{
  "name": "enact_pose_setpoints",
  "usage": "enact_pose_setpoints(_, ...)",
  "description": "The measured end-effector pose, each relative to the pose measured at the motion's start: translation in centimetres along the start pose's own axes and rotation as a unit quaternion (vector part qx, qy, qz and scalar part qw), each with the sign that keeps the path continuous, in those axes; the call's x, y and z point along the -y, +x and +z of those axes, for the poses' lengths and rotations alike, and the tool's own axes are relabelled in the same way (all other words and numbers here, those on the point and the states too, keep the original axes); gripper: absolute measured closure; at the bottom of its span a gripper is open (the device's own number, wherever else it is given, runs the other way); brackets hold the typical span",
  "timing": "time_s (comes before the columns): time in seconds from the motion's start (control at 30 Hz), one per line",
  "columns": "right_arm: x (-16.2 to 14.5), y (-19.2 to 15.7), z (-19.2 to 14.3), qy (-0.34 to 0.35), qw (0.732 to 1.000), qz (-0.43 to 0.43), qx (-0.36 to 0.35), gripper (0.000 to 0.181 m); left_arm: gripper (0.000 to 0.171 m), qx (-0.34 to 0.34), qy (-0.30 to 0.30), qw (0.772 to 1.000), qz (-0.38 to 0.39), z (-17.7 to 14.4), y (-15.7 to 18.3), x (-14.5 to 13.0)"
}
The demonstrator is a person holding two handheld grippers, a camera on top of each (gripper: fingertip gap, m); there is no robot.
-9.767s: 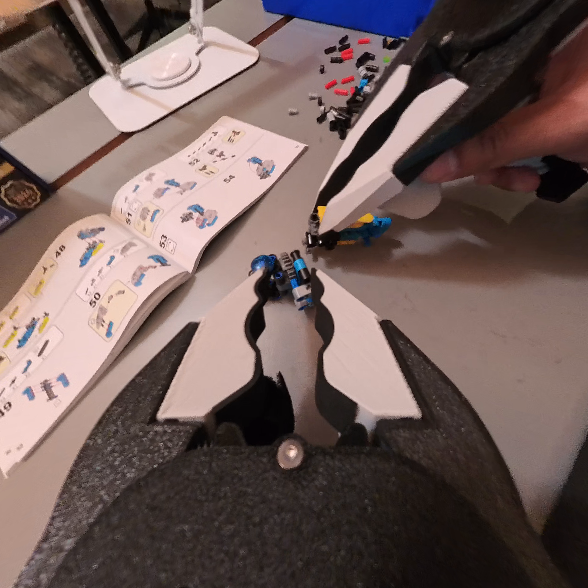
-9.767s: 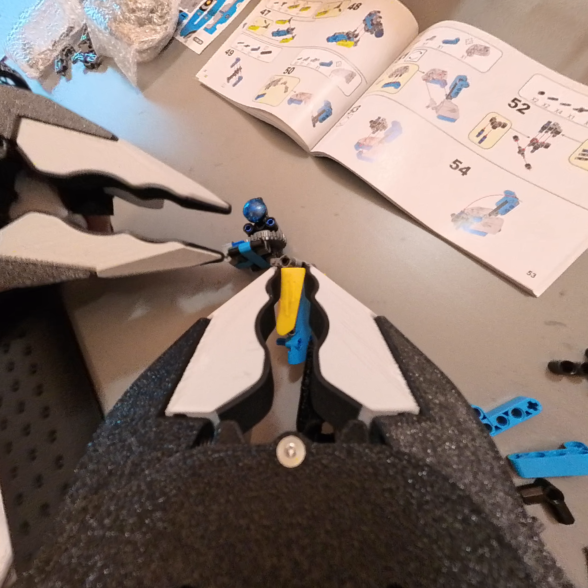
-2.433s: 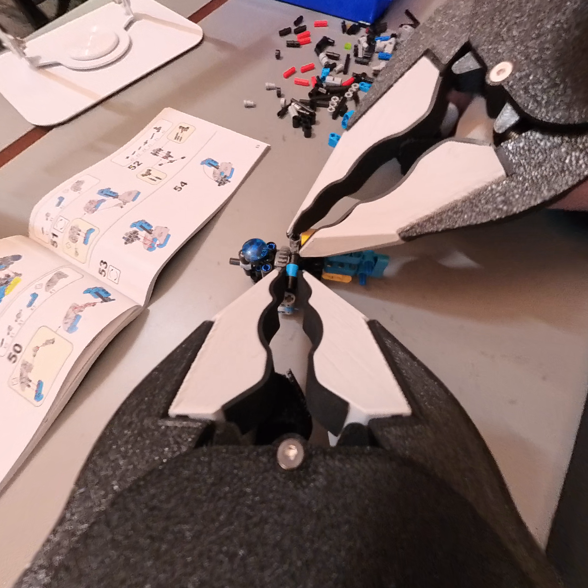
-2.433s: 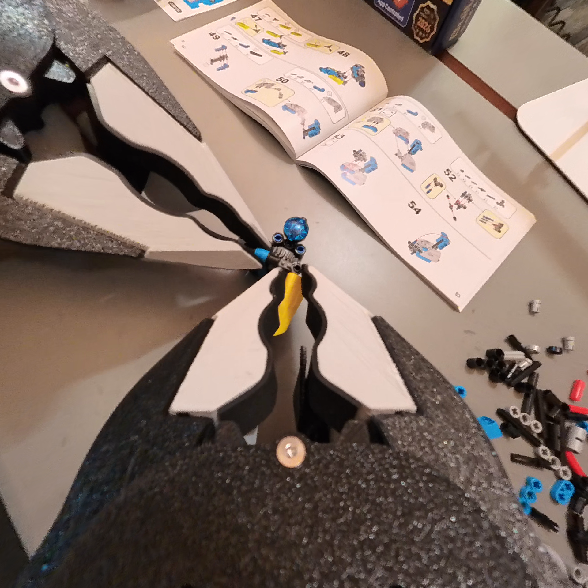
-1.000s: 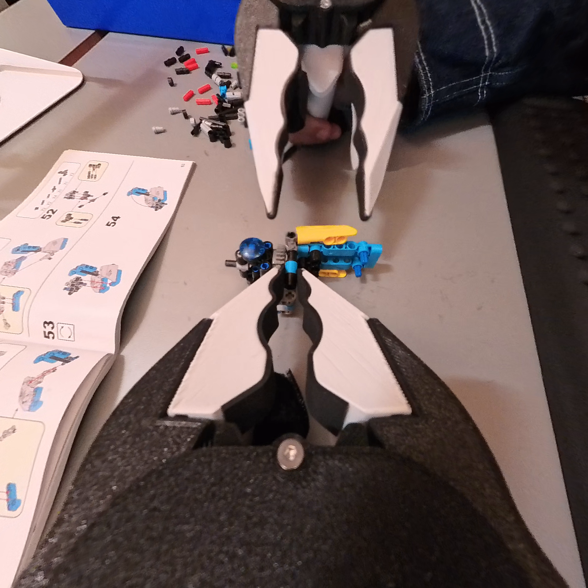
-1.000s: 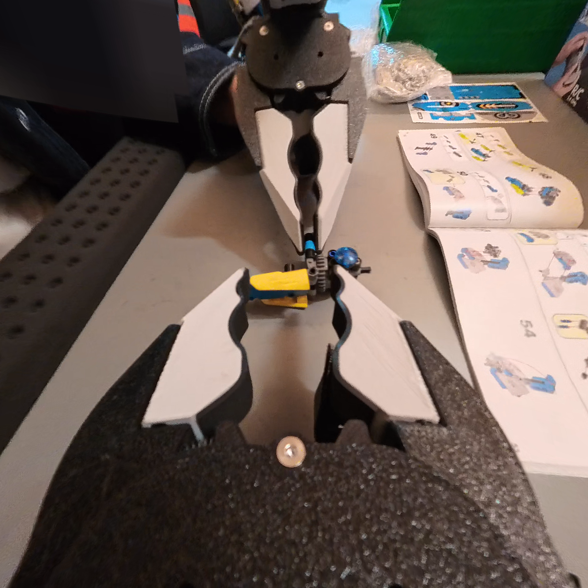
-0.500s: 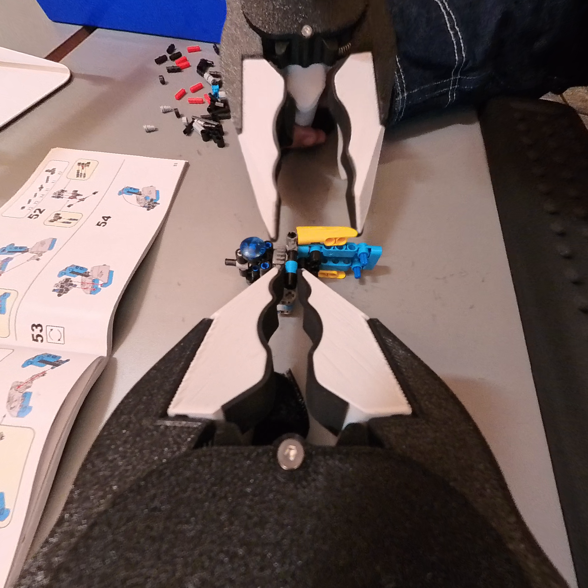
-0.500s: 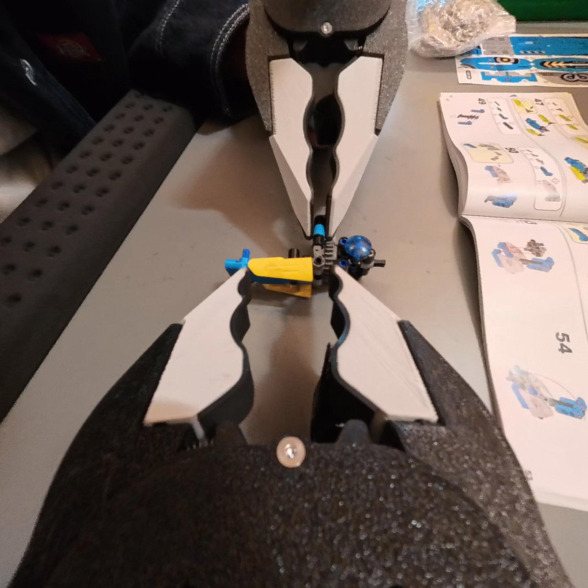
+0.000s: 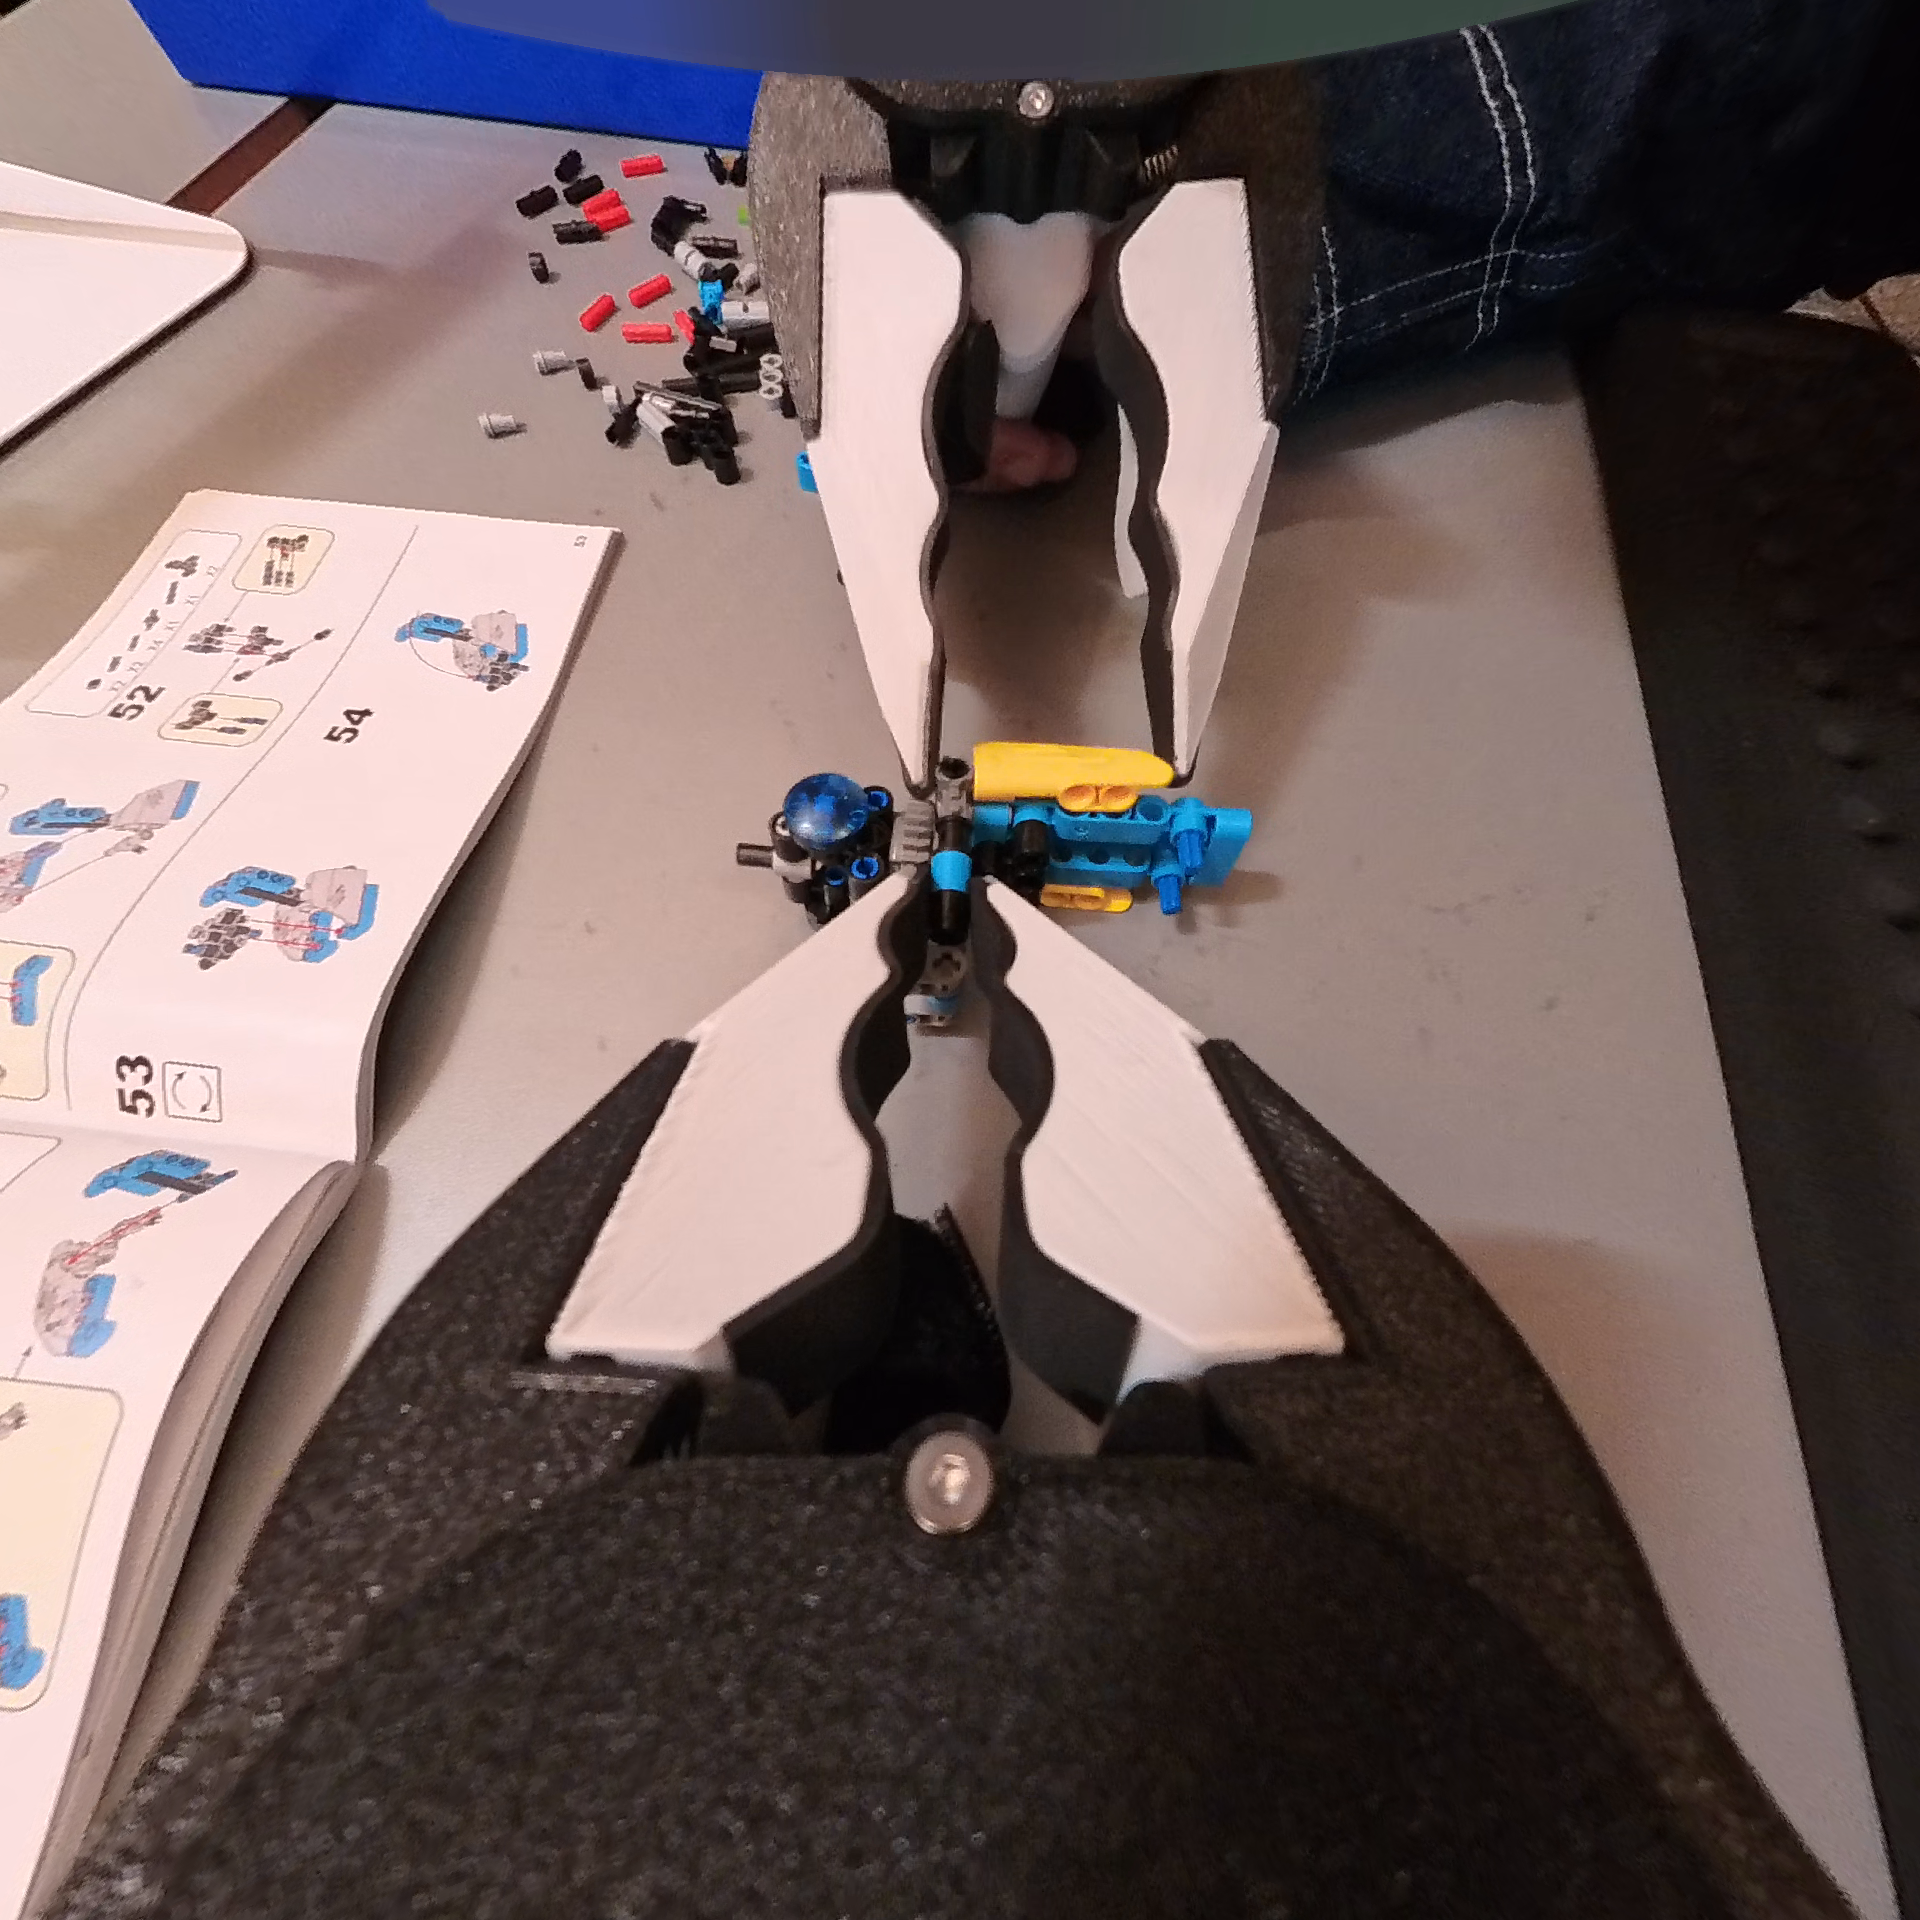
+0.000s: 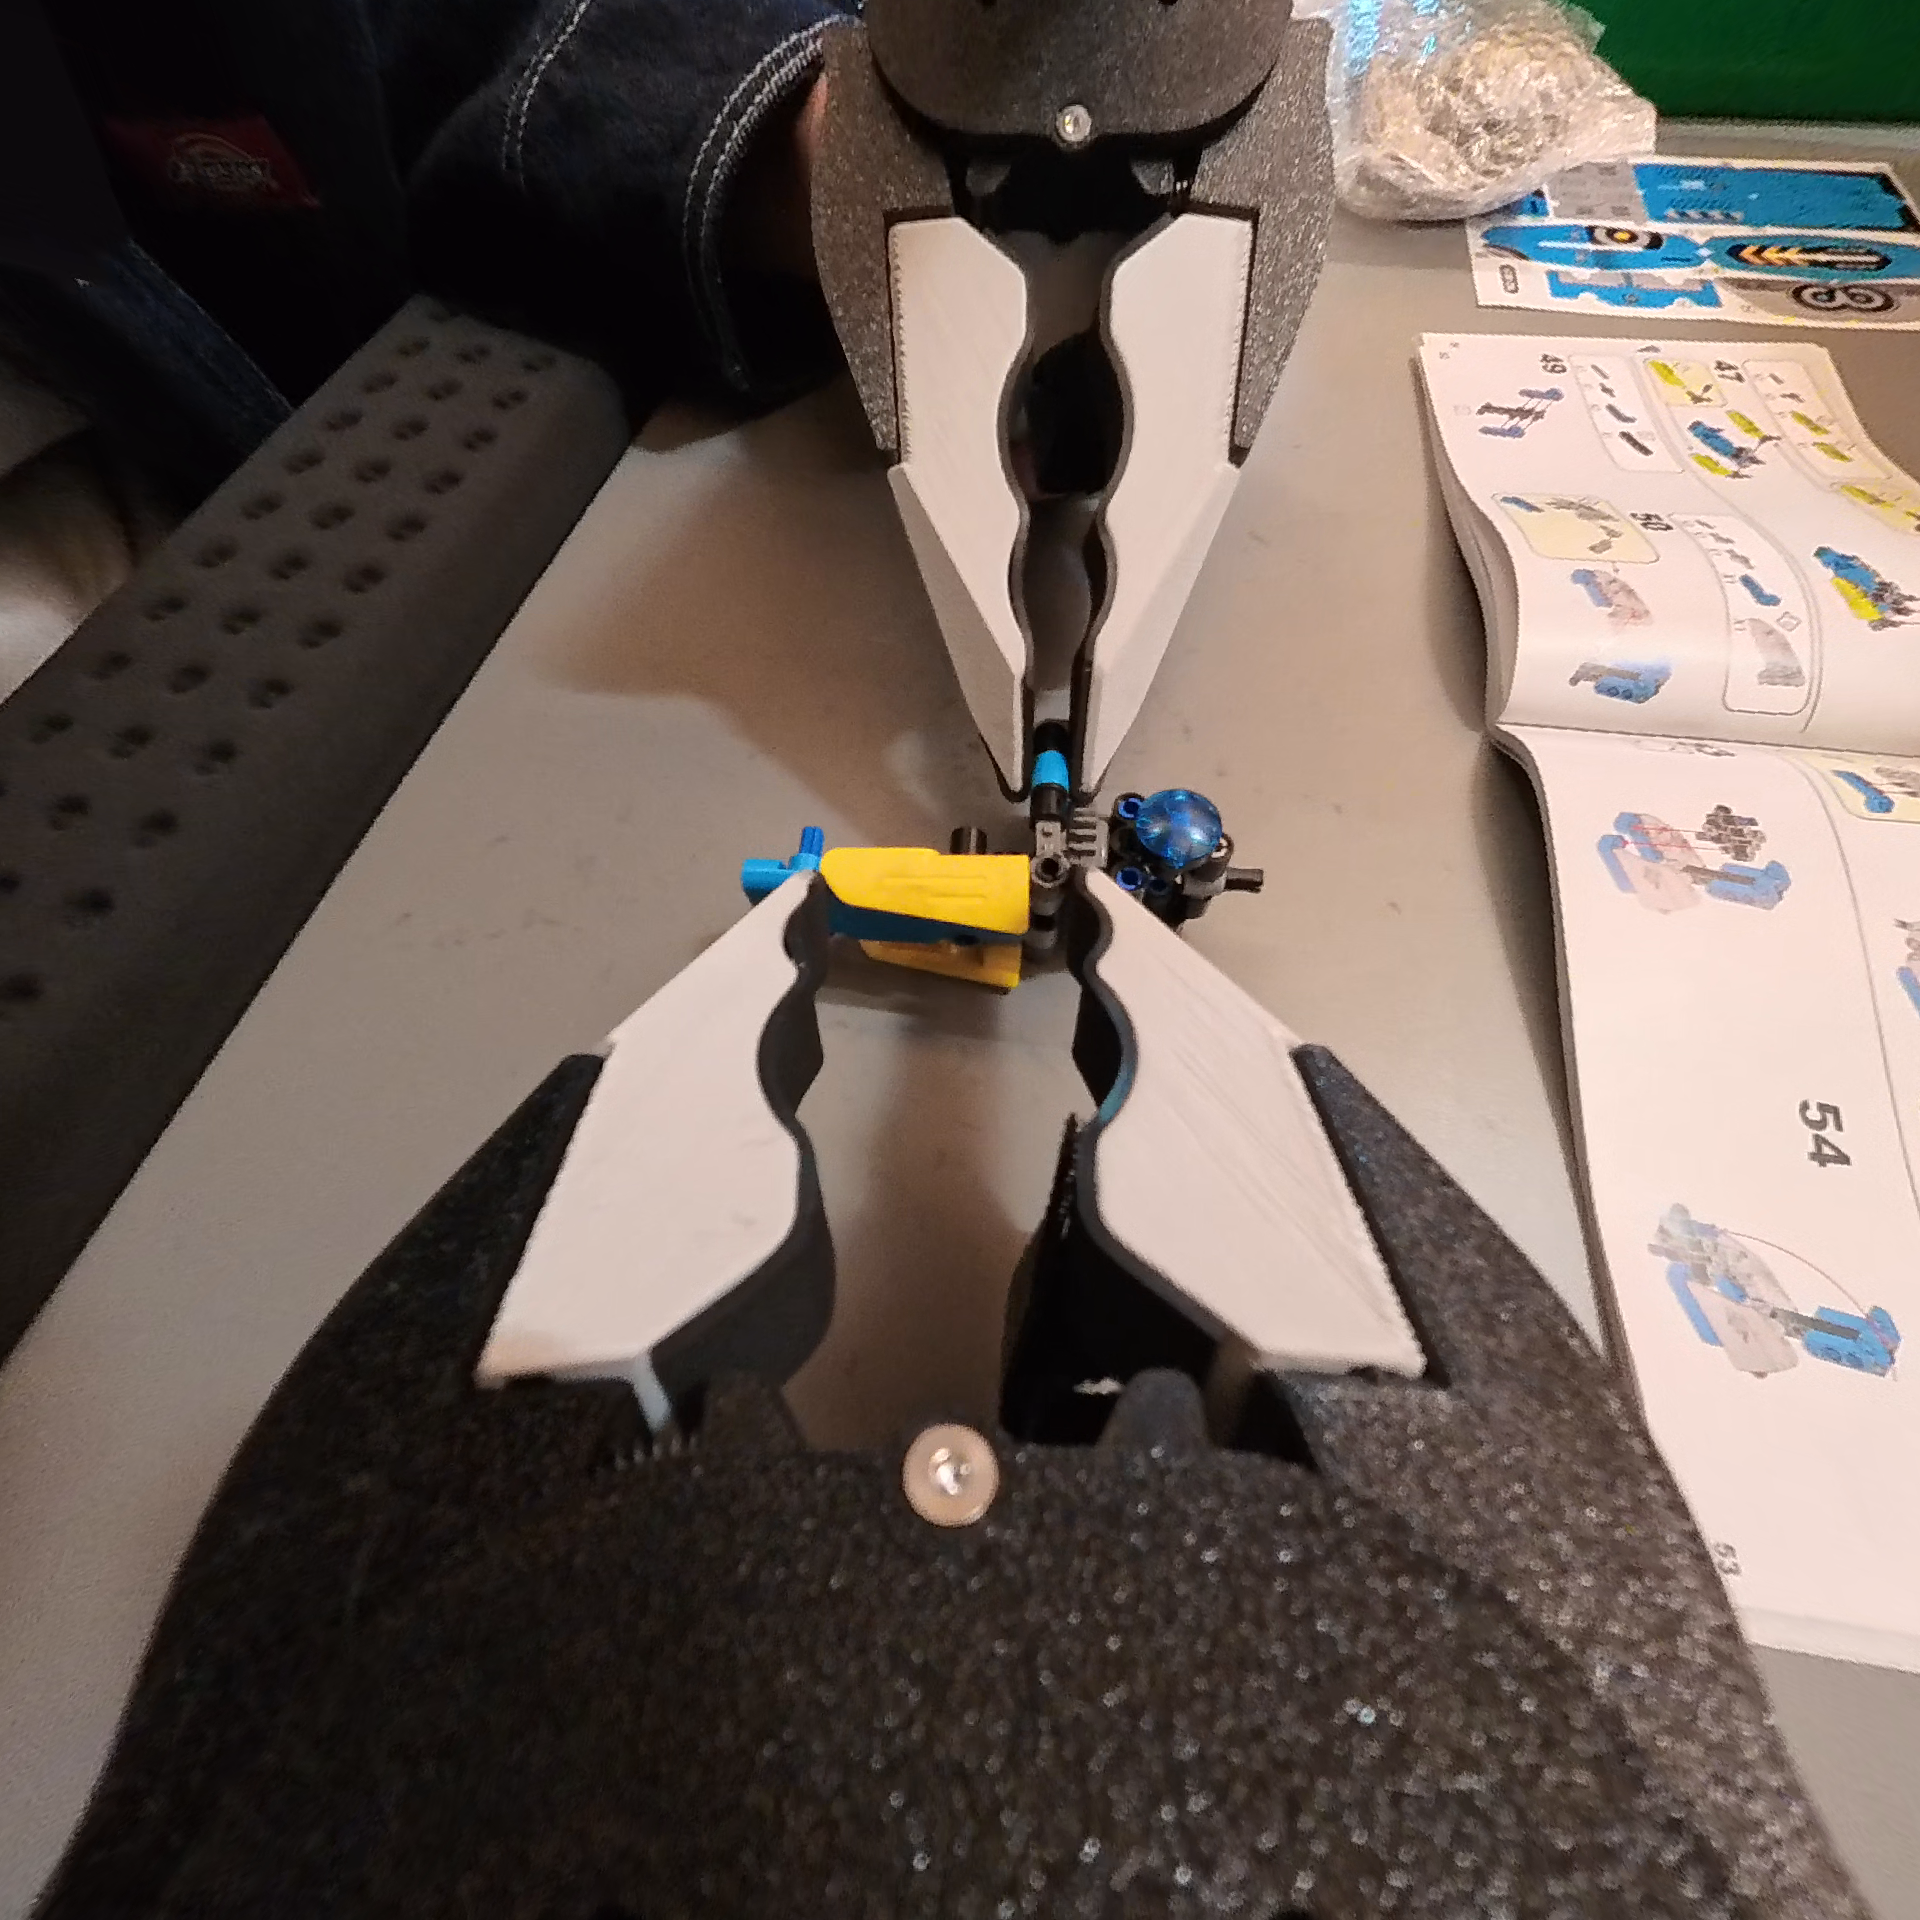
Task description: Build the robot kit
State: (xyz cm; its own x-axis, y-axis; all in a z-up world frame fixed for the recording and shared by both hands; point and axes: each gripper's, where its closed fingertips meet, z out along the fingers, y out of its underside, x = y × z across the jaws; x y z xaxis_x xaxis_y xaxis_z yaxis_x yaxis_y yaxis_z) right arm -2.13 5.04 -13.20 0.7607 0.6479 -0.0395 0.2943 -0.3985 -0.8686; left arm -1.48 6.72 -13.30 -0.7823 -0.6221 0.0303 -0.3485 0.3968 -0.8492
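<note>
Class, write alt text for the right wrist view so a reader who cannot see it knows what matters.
The right gripper, open, has its fingers either side of the yellow part of a small blue, yellow and black brick model on a grey table. Opposite, the left gripper is shut on a black and blue rod sticking out of the model. An open instruction booklet lies to the right.

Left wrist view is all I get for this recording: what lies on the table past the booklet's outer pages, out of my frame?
Observer: A crumpled clear plastic bag lies there, beyond the booklet.
Operator: Anything beside it?
Observer: A blue printed sticker sheet, lying flat next to the bag, on the booklet's side.
Operator: And behind those?
Observer: A green container; only part of its wall shows.
</note>
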Motion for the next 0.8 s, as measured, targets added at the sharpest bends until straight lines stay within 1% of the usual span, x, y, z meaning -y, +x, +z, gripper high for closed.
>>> enact_pose_setpoints(0.1,0.0,0.0,0.1,-0.001,1.000,0.002,0.000,0.136,0.165,0.002,0.000,1.000,-0.018,0.0,0.0,0.1)
enact_pose_setpoints(0.23,0.0,0.1,0.1,-0.004,1.000,0.003,0.000,0.138,0.165,0.024,-0.007,1.000,-0.005,0.1,0.0,0.1)
enact_pose_setpoints(0.3,-0.1,0.0,0.1,-0.008,1.000,0.007,0.006,0.138,0.165,0.023,-0.009,1.000,-0.006,0.1,0.0,0.1)
enact_pose_setpoints(0.43,0.0,-0.4,0.1,-0.013,0.999,0.013,0.029,0.139,0.166,-0.003,-0.016,1.000,0.010,0.1,0.5,0.1)
enact_pose_setpoints(0.47,-0.1,-0.5,0.1,-0.018,0.999,0.009,0.032,0.142,0.166,-0.026,-0.015,0.999,0.010,0.2,1.0,0.1)
enact_pose_setpoints(0.5,-0.5,-1.1,0.3,-0.036,0.998,-0.015,0.049,0.181,0.166,-0.052,-0.010,0.999,0.005,0.5,1.8,0.4)
enact_pose_setpoints(0.53,-0.9,-2.6,1.6,-0.052,0.995,-0.014,0.087,0.181,0.166,-0.057,-0.009,0.998,0.005,1.1,2.2,0.7)
enact_pose_setpoints(0.57,-2.2,-3.9,3.1,-0.111,0.987,-0.032,0.108,0.179,0.165,-0.040,-0.020,0.999,0.026,1.4,1.9,0.8)
enact_pose_setpoints(0.6,-0.5,-3.3,3.4,-0.070,0.994,-0.056,0.068,0.181,0.165,-0.012,-0.033,0.998,0.047,1.2,1.1,0.6)
enact_pose_setpoints(0.63,0.1,-2.6,2.6,-0.051,0.996,-0.055,0.045,0.181,0.165,0.002,-0.036,0.998,0.046,0.6,0.4,0.3)
enact_pose_setpoints(0.67,-0.7,-1.5,1.1,-0.070,0.997,-0.030,0.028,0.181,0.165,0.002,-0.028,0.999,0.031,0.0,0.0,-0.1)
enact_pose_setpoints(0.7,-0.6,-0.5,-0.3,-0.040,0.999,0.004,0.016,0.181,0.165,0.000,-0.019,1.000,0.018,-0.5,-0.3,-0.3)
enact_pose_setpoints(0.73,0.1,-0.1,-1.3,0.010,0.999,0.036,0.020,0.181,0.165,-0.001,-0.012,1.000,0.013,-0.8,-0.4,-0.5)
enact_pose_setpoints(0.77,0.2,0.2,-1.5,0.022,0.999,0.046,0.016,0.181,0.165,-0.005,-0.009,1.000,0.015,-0.7,-0.4,-0.5)
enact_pose_setpoints(0.8,-0.1,0.6,-1.4,0.015,0.999,0.032,-0.003,0.181,0.165,-0.008,-0.008,1.000,0.019,-0.6,-0.4,-0.4)
